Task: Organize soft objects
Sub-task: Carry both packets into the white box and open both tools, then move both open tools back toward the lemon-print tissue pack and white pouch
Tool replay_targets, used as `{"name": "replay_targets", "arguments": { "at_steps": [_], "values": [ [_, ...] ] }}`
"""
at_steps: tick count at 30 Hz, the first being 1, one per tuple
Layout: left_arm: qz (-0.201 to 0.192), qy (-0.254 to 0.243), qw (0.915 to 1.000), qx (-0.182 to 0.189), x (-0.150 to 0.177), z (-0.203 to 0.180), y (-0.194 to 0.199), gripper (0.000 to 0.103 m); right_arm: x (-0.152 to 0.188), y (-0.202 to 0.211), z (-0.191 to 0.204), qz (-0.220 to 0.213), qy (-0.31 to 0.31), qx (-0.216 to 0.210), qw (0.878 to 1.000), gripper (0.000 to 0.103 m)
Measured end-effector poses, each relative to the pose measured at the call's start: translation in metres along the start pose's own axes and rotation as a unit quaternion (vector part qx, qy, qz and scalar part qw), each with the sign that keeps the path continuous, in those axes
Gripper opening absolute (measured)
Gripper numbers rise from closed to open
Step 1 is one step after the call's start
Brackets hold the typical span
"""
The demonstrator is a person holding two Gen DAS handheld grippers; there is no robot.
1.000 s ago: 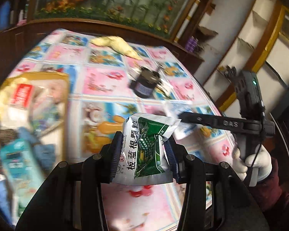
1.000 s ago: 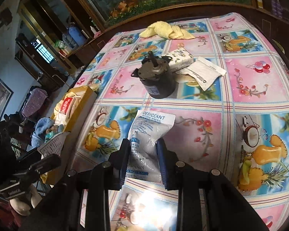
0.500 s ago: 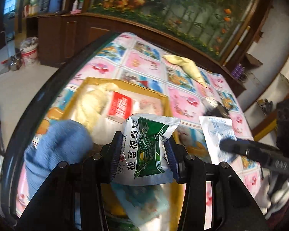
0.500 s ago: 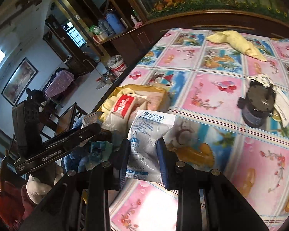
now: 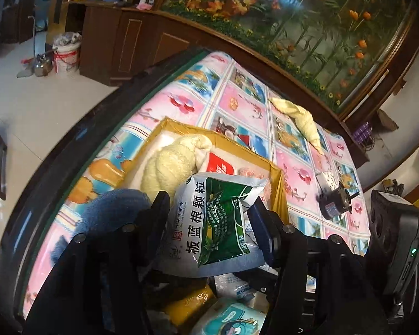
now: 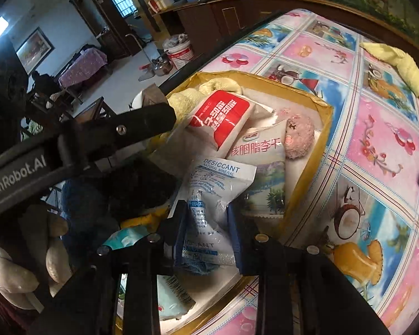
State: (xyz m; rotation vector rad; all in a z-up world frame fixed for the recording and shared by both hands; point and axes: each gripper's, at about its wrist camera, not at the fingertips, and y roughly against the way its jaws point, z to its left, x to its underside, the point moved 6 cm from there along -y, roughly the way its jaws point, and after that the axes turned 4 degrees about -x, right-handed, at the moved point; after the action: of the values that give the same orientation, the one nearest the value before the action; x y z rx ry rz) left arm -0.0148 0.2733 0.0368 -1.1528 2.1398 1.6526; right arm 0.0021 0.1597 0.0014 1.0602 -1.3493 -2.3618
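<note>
- The left gripper (image 5: 212, 220) hangs over the near part of the yellow cardboard box (image 5: 276, 173), with the green herbal granule sachet (image 5: 212, 217) between its fingers. Its jaws have just been opening; a gap shows beside the left pad, so the sachet looks to be coming loose rather than clamped.
- The right gripper (image 6: 208, 231) is just right of it above the same box (image 6: 325, 128), its blue pads pressed on the lower half of the white desiccant pouch (image 6: 212, 195). Its jaws have just been easing apart a little, but the pouch looks gripped.
- The box is already crowded: a cream plush (image 5: 170, 164) at the far left, a red-and-white packet (image 6: 223, 117), a dried-plum bag (image 6: 262, 153) and a pink plush piece (image 6: 297, 136) to the right, something blue (image 5: 111, 209) at the near left.
- In my judgement the step in hand is the drop. Let the sachet go over the middle of the pile, not the wall, so it cannot slide out.
- Spread the left jaws fully before lifting away, so the crumpled foil does not catch on a pad.
- The two tools sit close; release one at a time and draw each straight back.
- The yellow cloth (image 5: 301, 120) on the far part of the flowered tablecloth (image 5: 237, 103) probably remains to collect; the black motor (image 5: 335, 203) is not soft.
</note>
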Motion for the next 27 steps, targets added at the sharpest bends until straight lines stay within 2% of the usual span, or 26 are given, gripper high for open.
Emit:
{"name": "replay_targets", "arguments": {
  "at_steps": [4,8,9,12,14,16,19,27],
  "values": [
    [-0.018,-0.005,0.9998,0.002,0.002,-0.003,0.016,0.058,-0.001,0.006,0.016,-0.015,0.044,0.017,0.999,0.036],
    [-0.047,-0.035,0.9979,-0.029,0.008,-0.013,0.037,0.058,-0.007,0.025,0.017,-0.053,0.021,-0.011,0.998,0.06],
    [-0.06,-0.046,0.9963,-0.042,0.01,-0.017,0.044,0.058,-0.008,0.033,0.016,-0.067,0.017,-0.016,0.998,0.061],
    [-0.101,-0.074,0.9859,-0.111,0.014,-0.025,0.062,0.063,-0.008,0.045,0.014,-0.089,0.013,-0.021,0.996,0.063],
    [-0.135,-0.088,0.9756,-0.149,0.017,-0.029,0.075,0.077,-0.007,0.047,0.011,-0.092,0.007,-0.023,0.995,0.063],
    [-0.168,-0.099,0.9635,-0.183,0.02,-0.033,0.088,0.079,-0.004,0.05,0.009,-0.098,-0.001,-0.022,0.995,0.063],
    [-0.183,-0.115,0.9547,-0.205,0.024,-0.038,0.097,0.079,0.005,0.063,0.002,-0.109,-0.014,-0.021,0.994,0.063],
    [-0.175,-0.139,0.9474,-0.229,0.036,-0.053,0.099,0.079,0.032,0.097,-0.036,-0.13,-0.053,-0.001,0.99,0.063]
  ]
}}
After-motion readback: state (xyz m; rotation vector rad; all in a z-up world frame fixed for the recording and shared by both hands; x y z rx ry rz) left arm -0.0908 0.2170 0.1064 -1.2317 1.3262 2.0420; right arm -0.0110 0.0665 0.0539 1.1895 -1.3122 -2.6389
